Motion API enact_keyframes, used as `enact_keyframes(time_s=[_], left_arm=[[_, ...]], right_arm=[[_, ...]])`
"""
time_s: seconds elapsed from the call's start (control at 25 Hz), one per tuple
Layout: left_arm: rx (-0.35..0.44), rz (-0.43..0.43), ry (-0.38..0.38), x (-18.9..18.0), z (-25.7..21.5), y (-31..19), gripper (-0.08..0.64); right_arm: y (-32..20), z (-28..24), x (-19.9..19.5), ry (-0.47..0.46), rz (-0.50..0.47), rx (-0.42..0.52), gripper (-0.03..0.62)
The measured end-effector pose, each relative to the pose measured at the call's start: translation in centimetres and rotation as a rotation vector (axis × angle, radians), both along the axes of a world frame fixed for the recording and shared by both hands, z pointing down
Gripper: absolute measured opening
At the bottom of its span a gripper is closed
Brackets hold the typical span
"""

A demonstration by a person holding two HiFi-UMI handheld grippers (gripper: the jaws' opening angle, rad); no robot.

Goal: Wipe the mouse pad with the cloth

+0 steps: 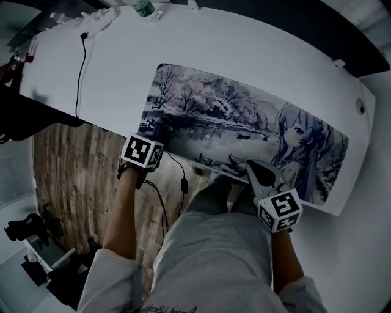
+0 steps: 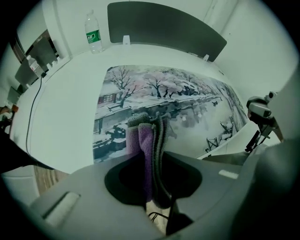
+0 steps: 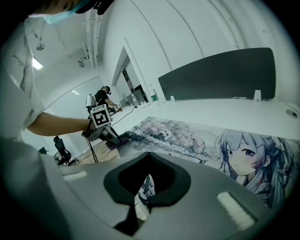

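A long mouse pad [image 1: 244,116] printed with snowy trees and an anime girl lies along the near edge of the white desk [image 1: 110,61]. My left gripper [image 1: 160,129] is shut on a folded purple and grey cloth [image 2: 143,136], which rests on the pad's near left corner [image 2: 117,126]. My right gripper [image 1: 253,166] hovers at the pad's near edge, by the girl's picture, jaws shut with nothing between them. The right gripper view shows the pad [image 3: 187,133], with the left gripper [image 3: 117,138] and the cloth [image 3: 124,137] at its far end.
A water bottle [image 1: 143,7] stands at the back left of the desk, and a black cable [image 1: 79,67] runs across the desk's left part. A dark partition [image 2: 164,23] lines the far edge. Another cable [image 1: 165,202] hangs over the wooden floor [image 1: 67,177].
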State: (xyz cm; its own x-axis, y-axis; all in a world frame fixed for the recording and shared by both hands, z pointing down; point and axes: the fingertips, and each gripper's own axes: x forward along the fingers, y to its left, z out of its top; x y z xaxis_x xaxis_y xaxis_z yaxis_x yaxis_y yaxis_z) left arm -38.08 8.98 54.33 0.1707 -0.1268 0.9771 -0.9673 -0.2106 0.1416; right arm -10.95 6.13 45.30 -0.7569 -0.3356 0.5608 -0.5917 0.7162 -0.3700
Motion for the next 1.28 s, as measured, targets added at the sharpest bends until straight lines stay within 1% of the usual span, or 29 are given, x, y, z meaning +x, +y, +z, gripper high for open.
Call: enact_keyframes(time_s=[0.28, 0.48, 0.8, 1.28], left_arm=[[-0.011, 0.009, 0.008, 5.0, 0.2, 0.3, 0.104], [-0.012, 0.031, 0.025, 9.4, 0.2, 0.4, 0.103], [-0.009, 0.057, 0.045, 14.8, 0.2, 0.7, 0.103], [-0.006, 0.087, 0.057, 21.2, 0.3, 0.9, 0.103]], right_arm=[[0.8, 0.4, 5.1, 0.002, 0.025, -0.013, 0.006], [1.1, 0.1, 8.6, 0.007, 0.047, -0.008, 0.006], [2.4, -0.1, 12.6, 0.009, 0.063, -0.008, 0.006], [3.9, 0.3, 18.0, 0.004, 0.090, -0.009, 0.007]])
